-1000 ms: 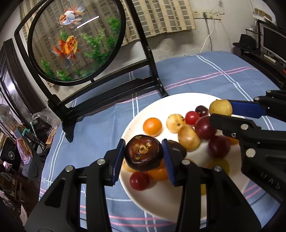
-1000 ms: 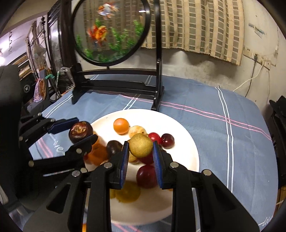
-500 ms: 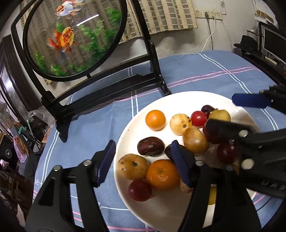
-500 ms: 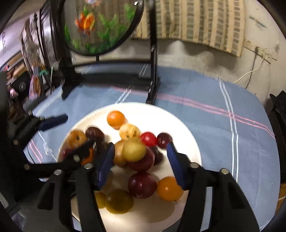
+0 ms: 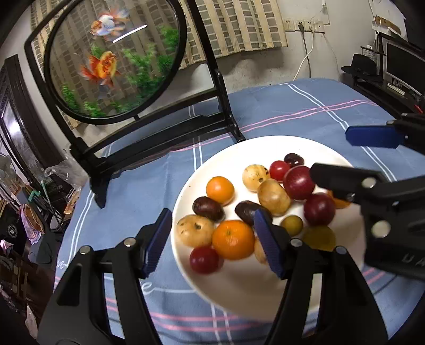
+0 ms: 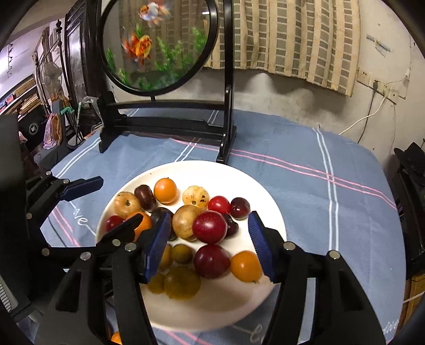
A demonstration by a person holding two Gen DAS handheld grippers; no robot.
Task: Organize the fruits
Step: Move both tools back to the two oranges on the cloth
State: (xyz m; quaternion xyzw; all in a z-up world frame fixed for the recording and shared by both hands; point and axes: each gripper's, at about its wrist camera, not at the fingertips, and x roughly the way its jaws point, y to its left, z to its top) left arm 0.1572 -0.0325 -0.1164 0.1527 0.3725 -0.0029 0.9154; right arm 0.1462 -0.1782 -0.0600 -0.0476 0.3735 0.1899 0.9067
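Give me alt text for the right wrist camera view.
A white plate piled with small red, orange, yellow and dark fruits sits on a blue striped tablecloth. The open right gripper hovers over it, the left gripper alongside, a round fish screen behind.

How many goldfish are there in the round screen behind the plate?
2. A pale goldfish is at the top of the screen; an orange goldfish is below it, slightly to the left. None seems hidden.
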